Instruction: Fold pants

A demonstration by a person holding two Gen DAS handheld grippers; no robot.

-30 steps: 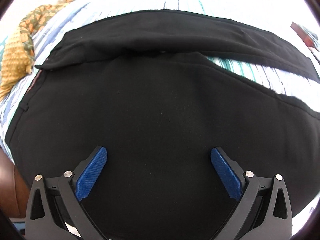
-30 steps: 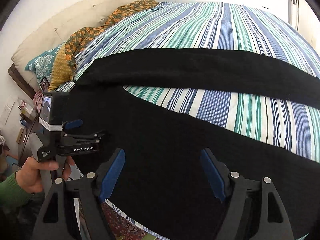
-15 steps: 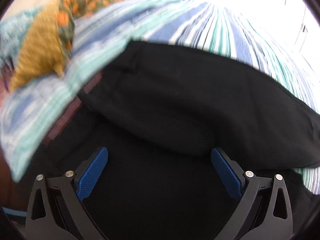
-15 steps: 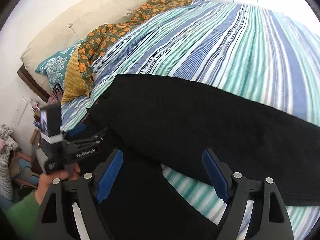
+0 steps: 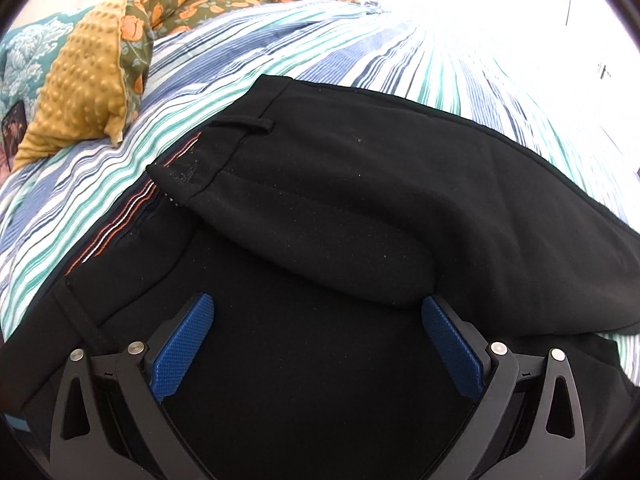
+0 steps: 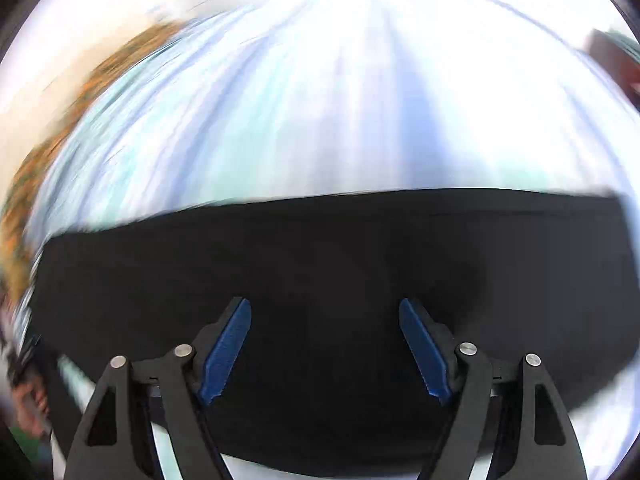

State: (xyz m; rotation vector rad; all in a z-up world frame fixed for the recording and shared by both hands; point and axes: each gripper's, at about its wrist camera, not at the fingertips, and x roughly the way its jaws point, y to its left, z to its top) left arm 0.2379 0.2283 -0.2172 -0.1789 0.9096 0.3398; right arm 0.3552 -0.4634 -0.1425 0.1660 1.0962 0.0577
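Observation:
Black pants (image 5: 360,208) lie on the striped bed. In the left wrist view their waistband end with a belt loop (image 5: 244,126) and an orange-striped inner lining faces left, and one half lies folded over the other. My left gripper (image 5: 318,344) is open and empty just above the black cloth near the waist. In the blurred right wrist view the pants (image 6: 320,264) form a dark band across the bed. My right gripper (image 6: 324,344) is open and empty over that band.
The bed has a blue, green and white striped cover (image 5: 360,36). A mustard dotted cushion (image 5: 80,96) and an orange floral blanket (image 5: 192,4) lie at the far left. The person's other hand (image 6: 28,400) shows blurred at the right wrist view's lower left.
Both grippers have moved forward across the bed, jaws staying open. The left view now faces the waistband closely. The right view has swung fast and is now blurred, over one pant leg.

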